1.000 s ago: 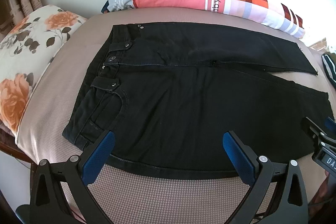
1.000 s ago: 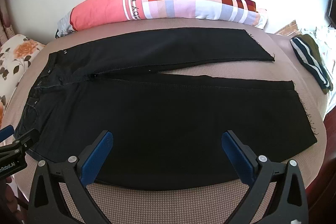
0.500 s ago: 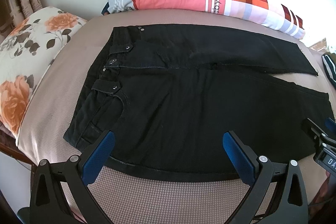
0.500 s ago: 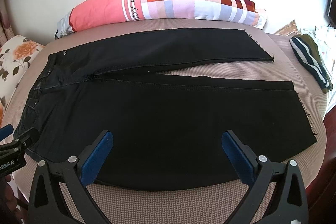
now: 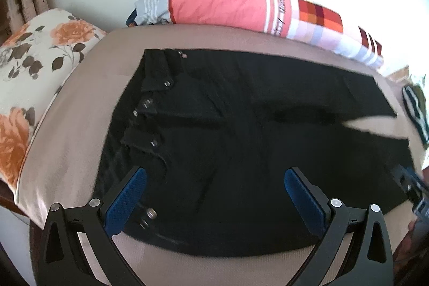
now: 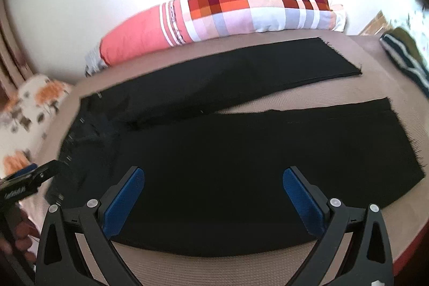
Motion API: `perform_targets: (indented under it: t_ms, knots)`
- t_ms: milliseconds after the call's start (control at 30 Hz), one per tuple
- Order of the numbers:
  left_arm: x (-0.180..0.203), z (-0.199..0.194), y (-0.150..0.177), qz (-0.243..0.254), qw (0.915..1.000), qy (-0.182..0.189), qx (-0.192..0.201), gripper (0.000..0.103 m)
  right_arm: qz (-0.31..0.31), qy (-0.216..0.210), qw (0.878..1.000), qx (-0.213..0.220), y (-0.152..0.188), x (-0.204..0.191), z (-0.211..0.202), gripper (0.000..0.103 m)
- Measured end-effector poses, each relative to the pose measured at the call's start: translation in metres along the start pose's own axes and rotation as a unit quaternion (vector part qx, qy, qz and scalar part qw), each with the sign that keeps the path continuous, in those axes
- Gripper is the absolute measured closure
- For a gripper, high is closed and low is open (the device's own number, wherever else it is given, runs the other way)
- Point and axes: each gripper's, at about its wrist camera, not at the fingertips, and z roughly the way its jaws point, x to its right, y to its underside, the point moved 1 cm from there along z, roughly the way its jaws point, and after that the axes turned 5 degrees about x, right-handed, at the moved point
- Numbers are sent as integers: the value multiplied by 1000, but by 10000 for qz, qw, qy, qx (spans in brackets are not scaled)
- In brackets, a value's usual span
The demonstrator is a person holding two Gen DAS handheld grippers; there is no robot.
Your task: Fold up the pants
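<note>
Black pants point(image 5: 241, 141) lie flat on the tan bed point(image 5: 75, 130), waistband to the left, both legs spread to the right. My left gripper point(image 5: 214, 176) is open and empty, its blue pads hovering over the near hip and thigh by the waistband. My right gripper point(image 6: 213, 176) is open and empty above the near leg point(image 6: 268, 165). The far leg point(image 6: 254, 69) lies apart from it. Each gripper shows at the edge of the other's view: the right one point(image 5: 413, 189), the left one point(image 6: 26, 181).
A pink, white and checked bolster point(image 5: 241, 10) lies along the far edge by the wall. A floral pillow point(image 5: 29, 77) sits at the left end. A striped dark garment point(image 6: 402, 58) lies at the right end. The bed's near edge is just under the grippers.
Both grippers have moved forward over the pants, so the near edge of the cloth now lies under the fingers. Both views are motion-blurred. The pants have not moved.
</note>
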Motion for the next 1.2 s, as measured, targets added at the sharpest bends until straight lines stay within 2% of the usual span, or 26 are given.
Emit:
perform_targets:
  t_ms: [100,233,367,400,467,500,600,633,700,767,833,900,1000,1100,1200]
  knots:
    - [-31,7,-36,-233,9995,212,-52,2,60,-105,9999,120,-8,2,-1,0]
    - [-83,30,-85,-645,9975,283,29,23,-195,-185,9995,186,-16,-6,5,0]
    - [-127,73,-119,-931,9943,507,-114,35,-288,-446,9985,92,-24,-13,18,0]
    - [-139,90,-127,-1053,9919,684,-204,43,-295,-511,9983,34,-28,-16,23,0]
    - [-151,114,-134,-1220,9857,1099,-384,46,-229,-667,9975,-84,-35,-21,34,0]
    - [-160,131,-138,-1415,9804,1287,-480,52,-169,-708,9973,-134,-39,-23,40,0]
    - [-175,163,-142,-1796,9684,1609,-634,52,-113,-692,9973,-218,-52,-30,58,0]
    - [-182,175,-143,-1899,9669,1562,-685,52,-140,-651,9976,-214,-56,-34,64,0]
    - [-190,194,-143,-1971,9635,1638,-773,52,-189,-583,9978,-233,-63,-38,75,0]
    - [-195,207,-144,-2038,9596,1748,-842,57,-237,-558,9977,-299,-70,-46,91,0]
    - [-197,219,-144,-2092,9526,2000,-940,71,-275,-595,9972,-357,-76,-53,105,0]
    - [-196,225,-148,-2086,9473,2232,-961,78,-322,-645,9965,-433,-82,-61,120,0]
    - [-191,233,-155,-2010,9443,2431,-942,78,-426,-769,9947,-537,-90,-72,143,0]
    - [-186,246,-161,-2016,9377,2648,-997,78,-567,-1185,9888,-702,-105,-85,172,0]
    - [-179,263,-165,-2043,9376,2644,-962,78,-857,-1525,9809,-853,-120,-99,197,0]
